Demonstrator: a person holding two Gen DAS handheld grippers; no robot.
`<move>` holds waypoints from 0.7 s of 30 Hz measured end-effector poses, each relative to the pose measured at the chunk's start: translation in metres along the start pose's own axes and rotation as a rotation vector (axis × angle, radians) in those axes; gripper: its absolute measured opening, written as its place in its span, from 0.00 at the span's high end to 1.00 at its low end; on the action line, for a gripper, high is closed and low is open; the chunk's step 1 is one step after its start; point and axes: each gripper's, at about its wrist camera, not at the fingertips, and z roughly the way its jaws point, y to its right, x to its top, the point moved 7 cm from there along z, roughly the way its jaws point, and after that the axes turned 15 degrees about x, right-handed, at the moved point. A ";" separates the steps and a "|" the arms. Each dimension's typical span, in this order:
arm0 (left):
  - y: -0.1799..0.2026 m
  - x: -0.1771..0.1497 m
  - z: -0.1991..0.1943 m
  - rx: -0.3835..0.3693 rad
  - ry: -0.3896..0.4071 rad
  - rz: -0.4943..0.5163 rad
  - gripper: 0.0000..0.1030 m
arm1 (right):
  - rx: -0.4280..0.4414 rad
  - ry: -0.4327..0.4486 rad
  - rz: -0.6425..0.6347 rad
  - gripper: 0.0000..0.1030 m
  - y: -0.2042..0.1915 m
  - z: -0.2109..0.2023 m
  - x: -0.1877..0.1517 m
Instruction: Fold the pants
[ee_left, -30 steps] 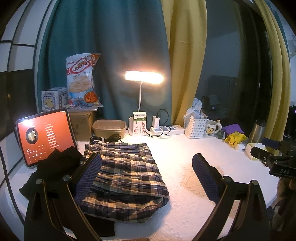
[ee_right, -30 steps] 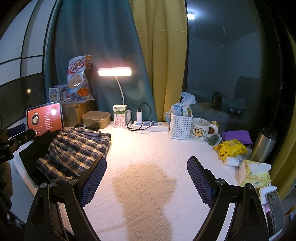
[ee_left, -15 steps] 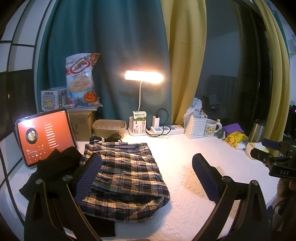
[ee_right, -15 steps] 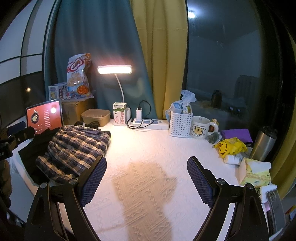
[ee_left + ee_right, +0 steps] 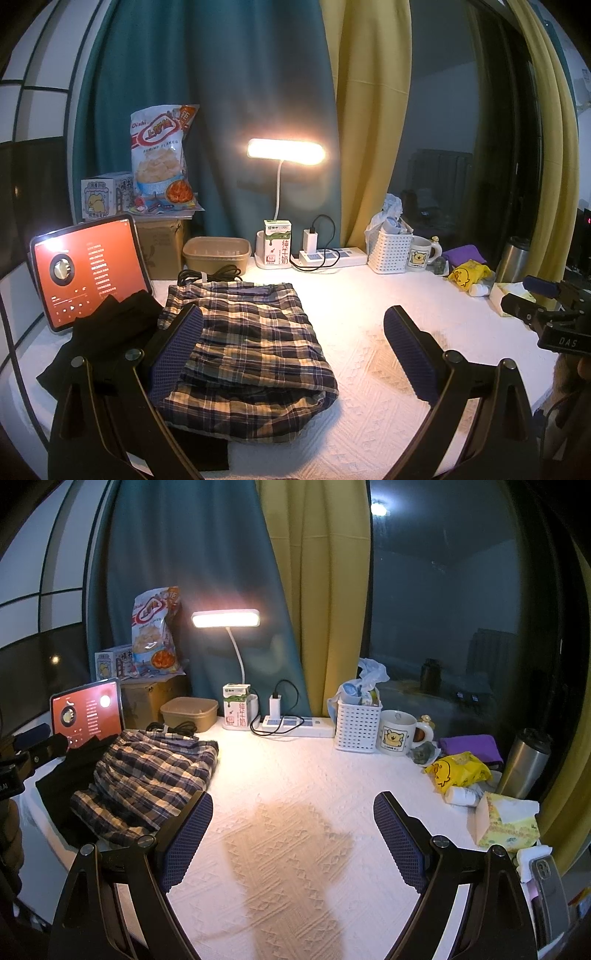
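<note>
Plaid pants (image 5: 251, 347) lie folded in a thick bundle on the white textured table cover (image 5: 369, 306), at the left of the table; they also show in the right wrist view (image 5: 147, 779). A dark garment (image 5: 99, 339) lies under and left of them. My left gripper (image 5: 293, 354) is open and empty, held above the near edge of the pants. My right gripper (image 5: 293, 843) is open and empty over the bare cover, to the right of the pants.
A tablet (image 5: 88, 269) stands at far left. Along the back: cardboard box (image 5: 162, 247) with snack bag, brown container (image 5: 217, 254), milk carton (image 5: 277, 242), lit lamp (image 5: 286, 151), power strip (image 5: 328, 256), white basket (image 5: 389, 251), mug (image 5: 421, 253). Tissue box (image 5: 506, 821) and steel flask (image 5: 526, 762) at right.
The right wrist view has shifted slightly closer to the table and pants. The left gripper has barely moved. Both stay open.
</note>
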 end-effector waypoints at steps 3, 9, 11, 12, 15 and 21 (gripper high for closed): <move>0.000 -0.001 0.000 0.000 -0.002 0.000 0.05 | -0.001 -0.001 0.001 0.13 0.001 0.000 -0.001; 0.000 -0.001 0.001 0.000 -0.002 0.000 0.05 | -0.001 0.000 0.001 0.13 0.001 0.000 -0.001; 0.000 -0.001 0.001 0.001 -0.003 0.000 0.05 | 0.001 -0.001 0.001 0.13 0.001 0.000 0.000; 0.001 -0.001 0.001 0.001 -0.003 0.000 0.05 | 0.001 -0.001 0.000 0.13 0.001 0.000 -0.001; 0.000 -0.001 0.001 0.001 -0.003 0.000 0.05 | 0.001 -0.001 0.000 0.13 0.001 0.000 0.000; 0.000 -0.002 0.001 0.000 -0.003 0.000 0.05 | 0.002 -0.001 -0.001 0.13 0.001 0.000 0.000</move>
